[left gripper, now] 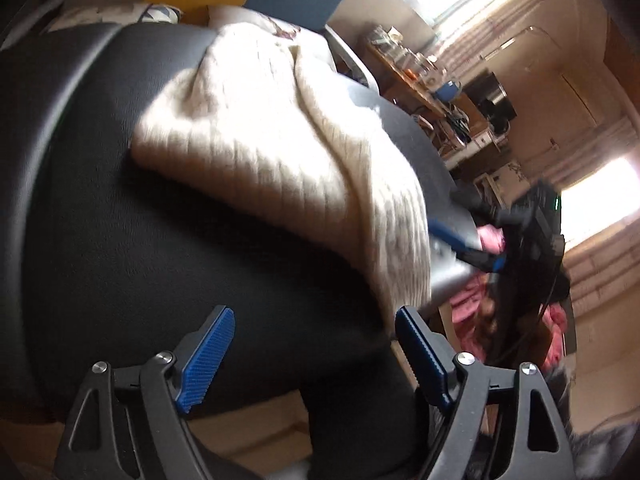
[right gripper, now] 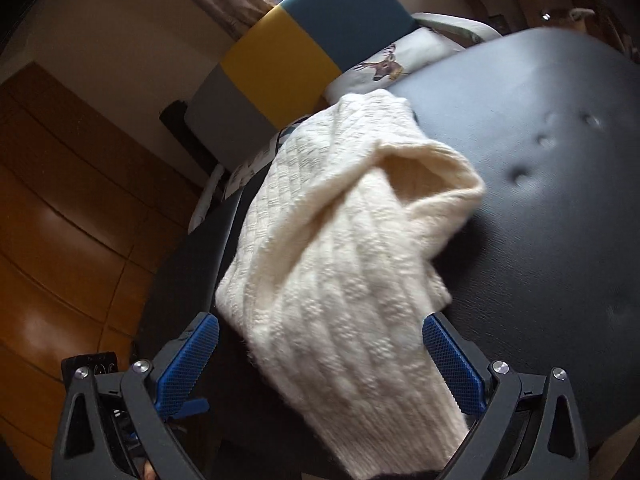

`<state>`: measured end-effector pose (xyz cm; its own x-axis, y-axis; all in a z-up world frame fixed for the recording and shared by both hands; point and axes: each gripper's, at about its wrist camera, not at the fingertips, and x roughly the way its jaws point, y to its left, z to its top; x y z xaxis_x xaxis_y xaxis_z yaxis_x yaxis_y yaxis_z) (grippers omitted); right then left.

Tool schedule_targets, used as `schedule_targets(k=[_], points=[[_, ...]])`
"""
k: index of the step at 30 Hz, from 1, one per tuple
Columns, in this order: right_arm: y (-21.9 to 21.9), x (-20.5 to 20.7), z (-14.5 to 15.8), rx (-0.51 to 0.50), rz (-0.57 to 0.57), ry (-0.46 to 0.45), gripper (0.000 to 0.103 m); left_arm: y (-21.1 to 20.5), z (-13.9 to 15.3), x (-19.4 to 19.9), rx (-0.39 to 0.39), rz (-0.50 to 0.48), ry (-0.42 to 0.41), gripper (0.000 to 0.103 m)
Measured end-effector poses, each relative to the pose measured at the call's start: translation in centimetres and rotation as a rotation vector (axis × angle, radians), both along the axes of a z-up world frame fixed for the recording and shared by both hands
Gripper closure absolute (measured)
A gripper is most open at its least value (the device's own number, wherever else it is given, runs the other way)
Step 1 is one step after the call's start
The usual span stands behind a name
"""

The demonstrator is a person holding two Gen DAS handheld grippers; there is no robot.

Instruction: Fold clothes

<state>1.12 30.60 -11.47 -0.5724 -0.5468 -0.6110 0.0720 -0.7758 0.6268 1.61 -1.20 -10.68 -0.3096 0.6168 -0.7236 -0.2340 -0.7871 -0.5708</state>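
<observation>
Sunlit and cluttered, a living room with a wooden shelf of jars (left gripper: 404, 60) and bright windows frames a black padded surface (left gripper: 120, 208) on which a cream knitted sweater (left gripper: 256, 132) lies bunched, one edge trailing off the right-hand rim. Seen from the left wrist, the left hand-held gripper (left gripper: 310, 358) hangs over the near part of the padding with its blue pads spread as wide as they go and nothing between them; the sweater's lower edge lies just beyond the right pad, which suggests the tool is being lined up on that hem rather than gripping it. Further right, blurred, the right hand-held gripper (left gripper: 472, 248) shows beside the garment's draped edge, with pink cloth (left gripper: 476, 304) below it.

From the right wrist, wooden flooring (right gripper: 60, 220) and a chair with a yellow and teal back (right gripper: 304, 32) sit behind the same padded surface. The sweater runs from the far rim toward the camera, a ribbed sleeve or hem passing between the parted pads of the right hand-held gripper (right gripper: 320, 360). The pads stand clear of the knit on both sides, so the cloth is straddled, not pinched. A deer-print cushion (right gripper: 384, 64) lies behind. Folding appears barely begun, the garment not yet spread flat
</observation>
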Motion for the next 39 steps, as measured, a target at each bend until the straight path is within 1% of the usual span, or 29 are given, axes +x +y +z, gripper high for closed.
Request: schedule_targets(k=[2,4,5,7,8,9,11,13,14,16,21,24,25,26,27,28,31,33,36,38,39], points=[[0.6,0.3,-0.5,-0.005,-0.010,-0.012,0.000,0.3,0.8,-2.1,0.027,0.026,-0.020,0.020],[0.8,0.4,-1.4,-0.045,0.023,-0.039,0.000,1.2,1.1,-4.8,0.054,0.039,-0.055,0.021],[0.6,0.6,-1.8,-0.039,0.040,-0.041,0.000,2.2,1.1,-5.9,0.058,0.038,-0.058,0.024],[-0.3,1.0,-2.2,0.010,0.076,-0.039,0.000,4.2,1.2,-8.3,0.030,0.031,-0.068,0.028],[-0.7,1.1,-2.5,0.027,0.089,-0.039,0.000,5.0,1.3,-9.4,0.030,0.018,-0.074,0.029],[-1.0,1.2,-2.7,0.040,0.098,-0.042,0.000,6.0,1.2,-10.2,0.016,0.005,-0.077,0.034],[-1.3,1.5,-3.4,0.068,0.112,-0.053,0.000,7.9,0.9,-11.4,-0.060,-0.015,-0.059,0.039],[-1.7,1.8,-4.0,0.093,0.126,-0.062,0.000,9.3,0.1,-11.5,-0.125,-0.039,-0.050,0.042],[-1.7,1.9,-4.1,0.089,0.123,-0.048,0.000,9.4,-0.4,-11.4,-0.151,-0.042,-0.038,0.045],[-1.5,2.1,-4.1,0.069,0.117,-0.039,0.000,10.0,-0.9,-11.8,-0.178,-0.037,-0.043,0.047],[-1.2,2.4,-4.2,0.038,0.098,-0.012,0.000,10.5,-1.4,-11.4,-0.180,-0.017,-0.041,0.067],[-1.5,2.7,-4.1,0.049,0.094,0.004,0.000,11.3,-1.5,-11.0,-0.181,-0.033,-0.039,0.075],[-1.6,2.8,-4.0,0.054,0.093,0.009,0.000,11.6,-1.5,-11.0,-0.175,-0.043,-0.052,0.077],[-1.8,2.8,-4.0,0.058,0.091,0.014,0.000,11.8,-1.6,-11.1,-0.160,-0.045,-0.072,0.082],[-1.9,2.8,-4.1,0.064,0.090,0.018,0.000,11.6,-1.5,-11.2,-0.125,-0.045,-0.086,0.094],[-2.2,2.8,-4.2,0.074,0.092,0.024,0.000,11.3,-0.7,-11.1,-0.078,-0.047,-0.070,0.098],[-3.0,2.9,-4.4,0.108,0.102,0.041,0.000,9.9,3.3,-10.0,0.036,-0.052,0.064,0.098],[-3.2,3.2,-4.3,0.117,0.102,0.049,0.000,8.1,6.3,-8.8,0.074,-0.040,0.152,0.098],[-2.4,3.3,-4.1,0.097,0.103,0.026,0.000,4.4,9.0,-7.4,0.073,0.006,0.235,0.099],[-1.8,3.3,-3.8,0.052,0.104,0.009,0.000,1.7,8.5,-6.8,0.018,0.047,0.241,0.099],[-1.5,3.3,-3.6,0.020,0.100,0.006,0.000,0.3,7.6,-6.8,-0.021,0.073,0.230,0.099]])
